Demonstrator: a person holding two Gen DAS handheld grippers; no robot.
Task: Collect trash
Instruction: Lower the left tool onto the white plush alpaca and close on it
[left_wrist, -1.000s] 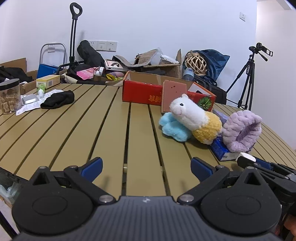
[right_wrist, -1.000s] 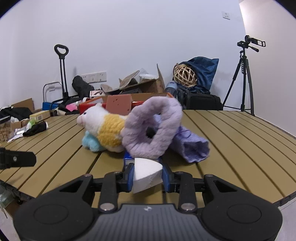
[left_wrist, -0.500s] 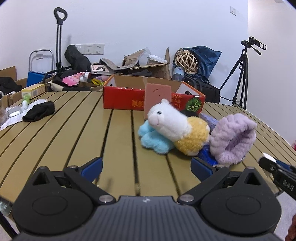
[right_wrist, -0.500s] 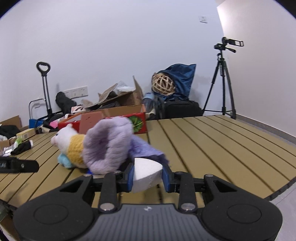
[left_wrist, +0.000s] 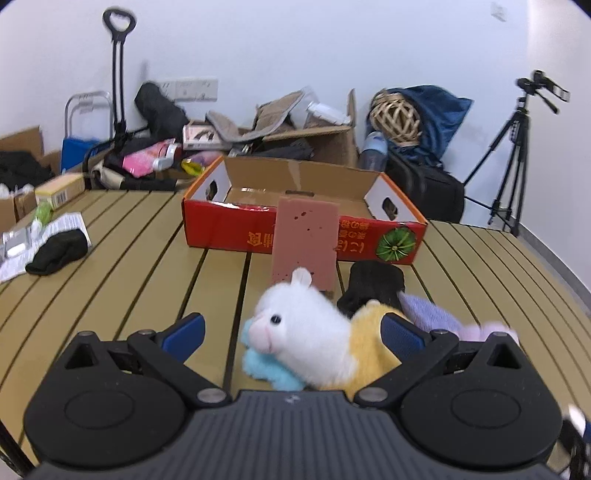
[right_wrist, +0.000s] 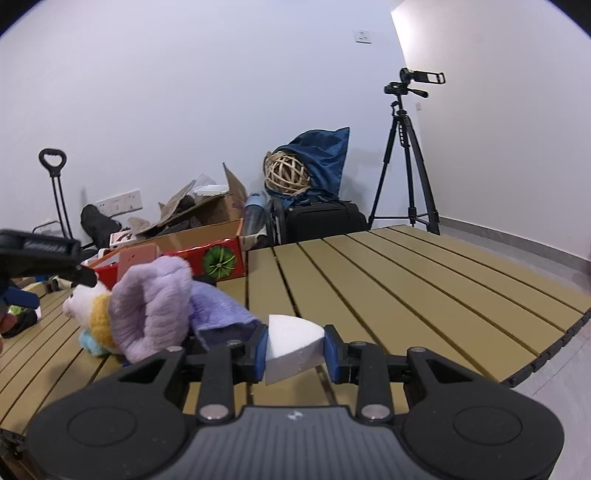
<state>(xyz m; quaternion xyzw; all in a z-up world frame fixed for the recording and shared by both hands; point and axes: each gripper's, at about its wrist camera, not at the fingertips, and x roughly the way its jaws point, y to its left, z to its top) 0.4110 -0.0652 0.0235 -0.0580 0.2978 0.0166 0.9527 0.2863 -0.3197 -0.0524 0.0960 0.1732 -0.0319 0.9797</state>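
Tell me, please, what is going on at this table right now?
A person with a gripper in each hand is collecting trash from a slatted table. The right gripper is shut on a white foam wedge. The left gripper is open and hovers over a plush toy, not gripping it. Behind the toy a pink sponge leans against an open red cardboard box; the wedge has not reached the box.
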